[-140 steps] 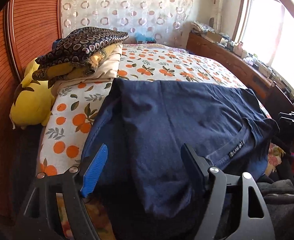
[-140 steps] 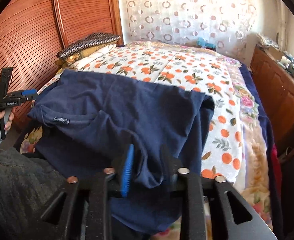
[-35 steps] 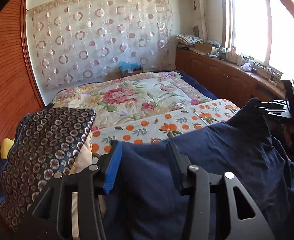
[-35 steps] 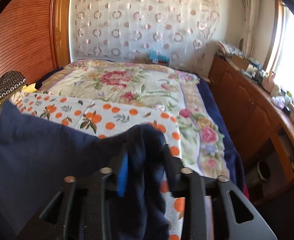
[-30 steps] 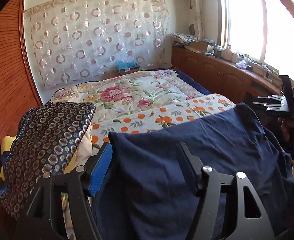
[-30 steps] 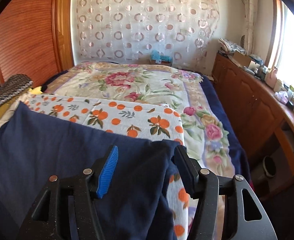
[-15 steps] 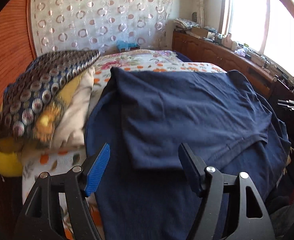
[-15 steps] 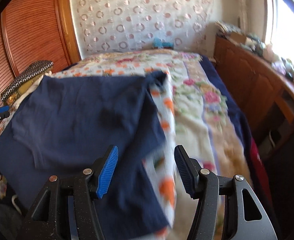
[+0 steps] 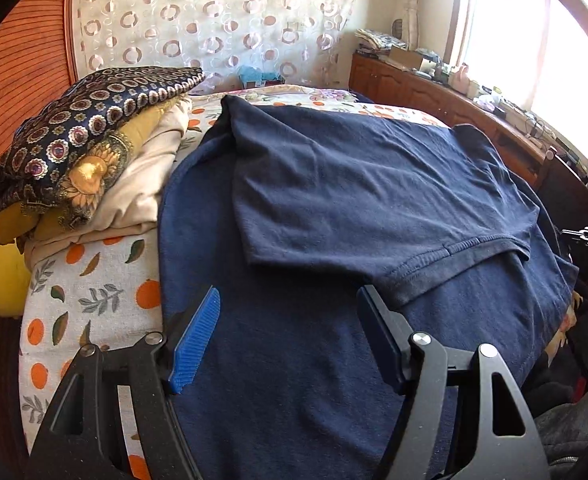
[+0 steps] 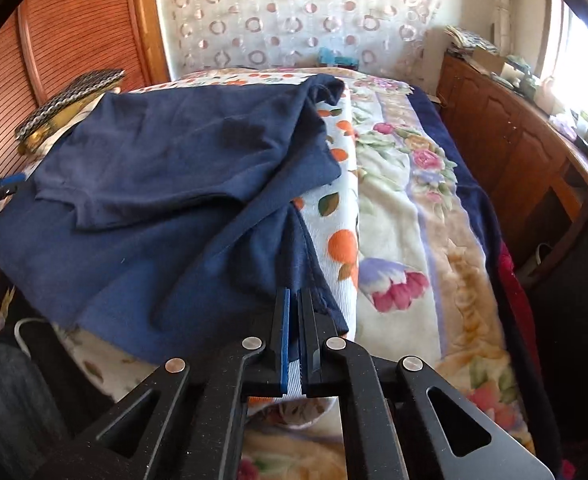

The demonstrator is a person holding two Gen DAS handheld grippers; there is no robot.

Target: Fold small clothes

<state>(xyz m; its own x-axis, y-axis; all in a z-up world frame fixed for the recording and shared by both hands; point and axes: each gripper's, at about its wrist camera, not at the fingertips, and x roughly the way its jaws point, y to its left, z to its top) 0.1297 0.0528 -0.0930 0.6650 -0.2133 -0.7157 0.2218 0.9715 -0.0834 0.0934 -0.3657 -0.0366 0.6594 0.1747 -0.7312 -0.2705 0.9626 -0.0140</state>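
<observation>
- Right gripper (image 10: 294,300): fingers are pinched nearly together, just a sliver of gap, and they look clamped on the near corner of the navy shirt (image 10: 165,184), right where the hem hangs off the bed's edge. Can't fully see the cloth between the pads, but the hem runs straight into them.
- Left gripper (image 9: 289,320): fingers spread wide, holding nothing. It hovers over the shirt's lower layer, with the collar band just beyond the right finger. Can't tell if the tips brush the fabric.
- Where the shirt is: laid out on the bed (image 10: 398,216), on the orange-print cover, next to the stack of pillows (image 9: 93,148).
- Progress, my guess: one fold is in. The top half lies doubled over the bottom half, with a clear fold edge and the collar showing.
- Still to do: it's a wide, floppy rectangle, and the right side is bunched and crooked. I'd say it needs that corner straightened, then at least another fold or two to be compact.
</observation>
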